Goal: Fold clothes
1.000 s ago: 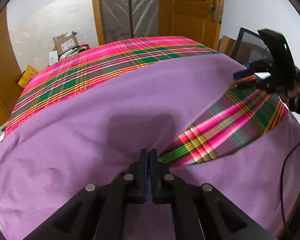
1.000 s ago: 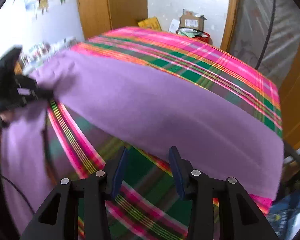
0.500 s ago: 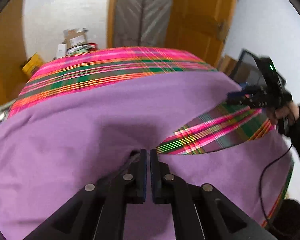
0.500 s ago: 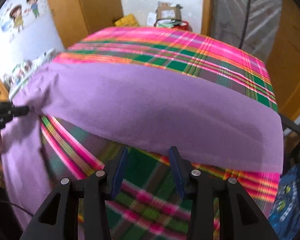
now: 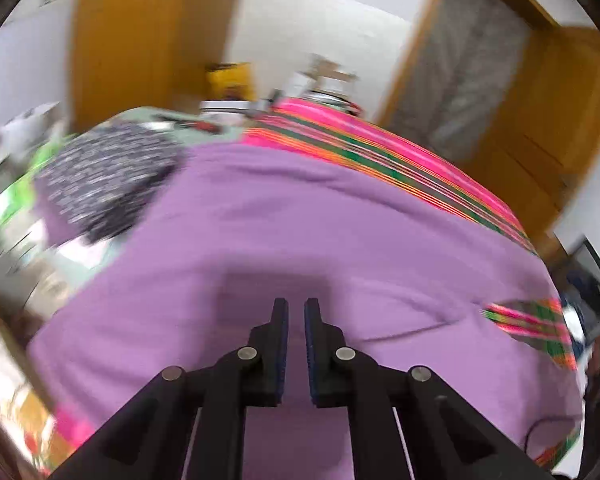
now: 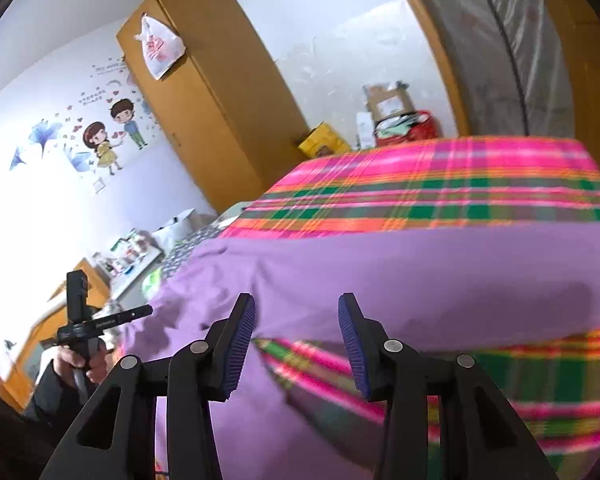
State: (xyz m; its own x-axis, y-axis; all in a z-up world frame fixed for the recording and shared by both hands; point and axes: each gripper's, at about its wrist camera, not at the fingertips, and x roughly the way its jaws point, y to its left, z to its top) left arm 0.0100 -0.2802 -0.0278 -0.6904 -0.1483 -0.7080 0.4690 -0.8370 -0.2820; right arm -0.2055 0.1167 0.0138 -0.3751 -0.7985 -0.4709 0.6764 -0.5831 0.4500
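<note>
A large purple garment (image 5: 300, 220) lies spread over a pink-and-green plaid bed cover (image 5: 380, 148). My left gripper (image 5: 296, 304) hovers low over the purple cloth, its fingers a narrow gap apart with nothing between them. In the right wrist view the purple garment (image 6: 420, 272) has a folded layer with a strip of plaid cover (image 6: 500, 380) showing beneath it. My right gripper (image 6: 296, 304) stands wide open above that fold edge, holding nothing. The left gripper (image 6: 148, 310) shows at the garment's left edge, held by a hand (image 6: 80, 360).
A dark speckled garment (image 5: 108, 176) lies at the bed's left side beside cluttered shelves. A tall wooden wardrobe (image 6: 204, 92) and boxes (image 6: 388, 100) stand beyond the bed. A wooden door (image 5: 560, 100) is at the right.
The left gripper's fingers have parted slightly and its view has swung left. The purple layer now covers most of the plaid gap. The right gripper has tilted upward, still open.
</note>
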